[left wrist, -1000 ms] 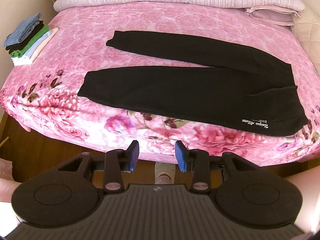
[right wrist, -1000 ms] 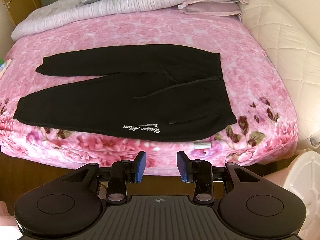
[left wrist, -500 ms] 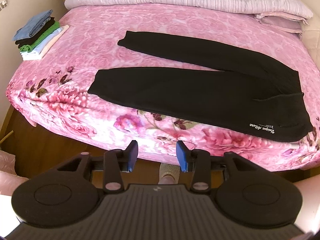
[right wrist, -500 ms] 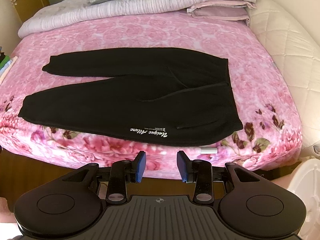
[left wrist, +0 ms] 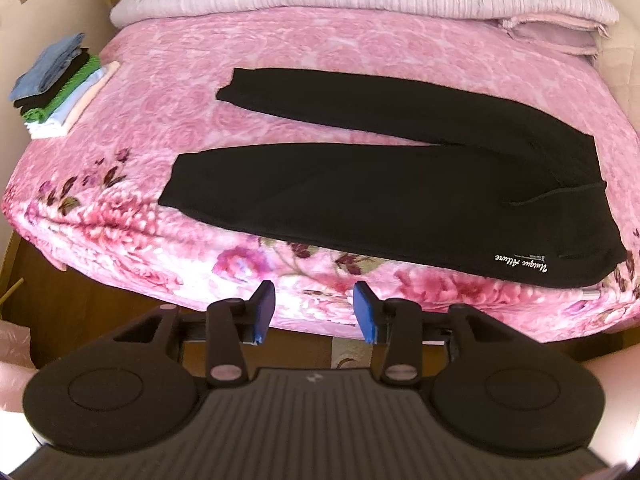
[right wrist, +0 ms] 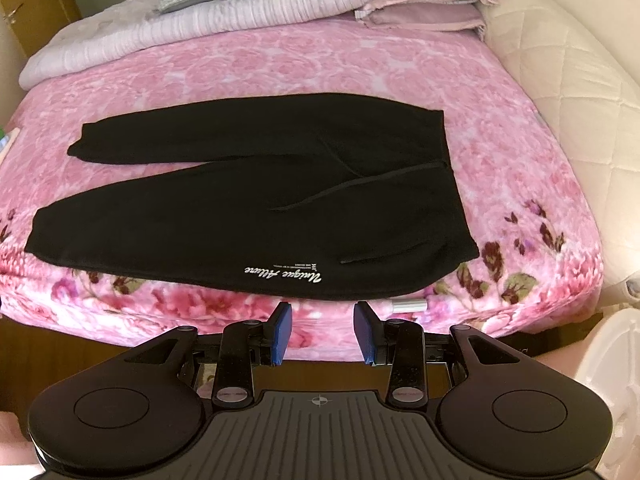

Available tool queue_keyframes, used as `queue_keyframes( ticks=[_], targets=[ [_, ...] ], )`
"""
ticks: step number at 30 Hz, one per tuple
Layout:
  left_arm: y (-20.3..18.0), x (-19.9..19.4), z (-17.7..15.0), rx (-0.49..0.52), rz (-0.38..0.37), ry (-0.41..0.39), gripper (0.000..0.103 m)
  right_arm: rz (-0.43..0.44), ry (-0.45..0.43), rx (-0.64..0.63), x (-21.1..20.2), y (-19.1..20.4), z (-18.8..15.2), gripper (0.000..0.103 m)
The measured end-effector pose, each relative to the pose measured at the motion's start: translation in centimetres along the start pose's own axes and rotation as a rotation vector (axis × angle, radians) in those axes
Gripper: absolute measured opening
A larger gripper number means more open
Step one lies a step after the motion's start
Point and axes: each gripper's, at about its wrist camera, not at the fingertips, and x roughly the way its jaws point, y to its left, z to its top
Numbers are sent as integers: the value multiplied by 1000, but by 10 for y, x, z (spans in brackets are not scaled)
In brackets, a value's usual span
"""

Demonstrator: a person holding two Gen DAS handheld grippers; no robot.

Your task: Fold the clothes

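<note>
A pair of black sweatpants [left wrist: 400, 200] lies flat on a pink floral bed [left wrist: 240, 92], legs spread to the left, waistband to the right, white script logo near the front edge. It also shows in the right wrist view [right wrist: 260, 208]. My left gripper [left wrist: 315, 300] is open and empty, just short of the bed's front edge, below the near leg. My right gripper [right wrist: 323, 320] is open and empty, just below the logo at the front edge.
A stack of folded clothes [left wrist: 60, 84] sits at the bed's far left corner. Folded quilts and a pillow [right wrist: 260, 4] lie along the head of the bed. A cream padded surround [right wrist: 560, 60] borders the right side. A small metal cylinder [right wrist: 408, 306] lies by the waistband.
Both grippers have moved closer to the bed, and the pants look larger in both views. Both stay open. The pants have not moved.
</note>
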Motion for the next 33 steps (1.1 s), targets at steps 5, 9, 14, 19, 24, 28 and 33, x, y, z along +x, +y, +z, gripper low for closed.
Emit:
queue_keyframes(
  ticks=[5,9,14,19,24,28,33],
  targets=[
    [-3,25,25,26,-33,20,38,-20,38,43,19,-6,16,38],
    [-3,47,59,38,-75,6,38,-31,45,116,37,-15,39,38],
    [1,74,113,71,-123,-35,38,-13,11,181,56,-19,82,38],
    [0,104,167,140,-174,-68,38,35,-67,263,68,-23,116,38],
    [-5,137,206,188,-287,-94,38,122,-140,407,83,-38,134,38],
    [-14,168,225,218,-335,-87,38,134,-148,414,106,-52,148,38],
    [-28,207,241,259,-387,-72,38,125,-125,357,142,-70,171,38]
  ],
)
